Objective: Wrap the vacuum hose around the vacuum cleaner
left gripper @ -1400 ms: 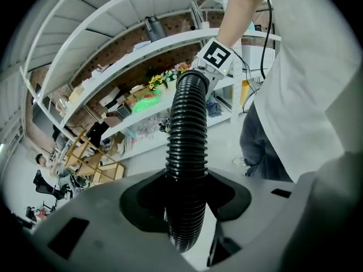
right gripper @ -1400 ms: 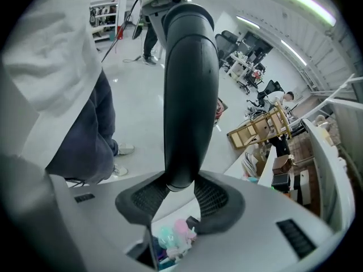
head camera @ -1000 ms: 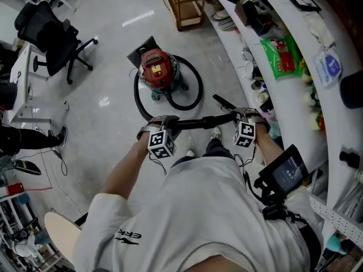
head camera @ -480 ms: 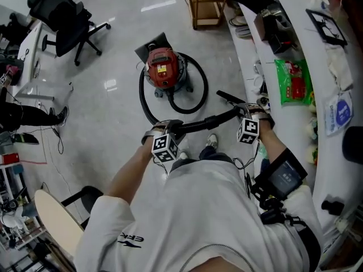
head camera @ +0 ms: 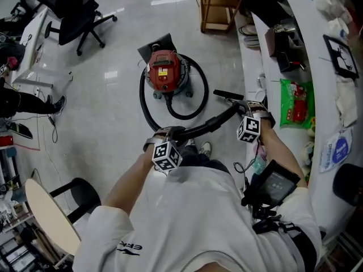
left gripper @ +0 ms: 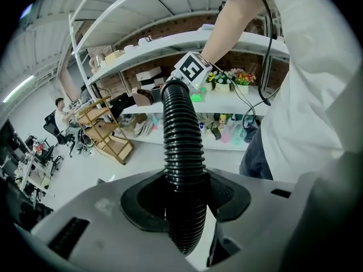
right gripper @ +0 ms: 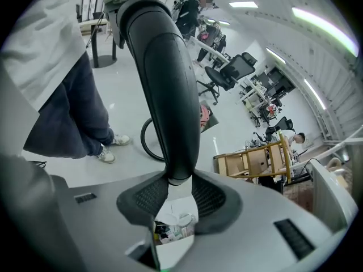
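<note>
Nearest, at seven o'clock: left gripper (left gripper: 184, 200), jaws clamped on the ribbed vacuum hose (left gripper: 181, 135). At four o'clock: right gripper (right gripper: 180, 188), jaws just closing, pinched on the hose's smooth black wand (right gripper: 164, 78). Farther off, at twelve o'clock on the floor: red vacuum cleaner (head camera: 165, 72), with hose looped round its six-o'clock side.

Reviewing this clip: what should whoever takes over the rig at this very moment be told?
Left gripper: shut on the ribbed hose.
Right gripper: shut on the hose's smooth wand. Its fingers have just been closing on it.
Things: the vacuum cleaner stands on the floor ahead. The hose lies loosely looped around its base, then rises to the grippers and spans between them.
Done: roughly one loose turn, as far as the head view shows.
Left: carry the held length around the cleaner and set the wand down.
</note>
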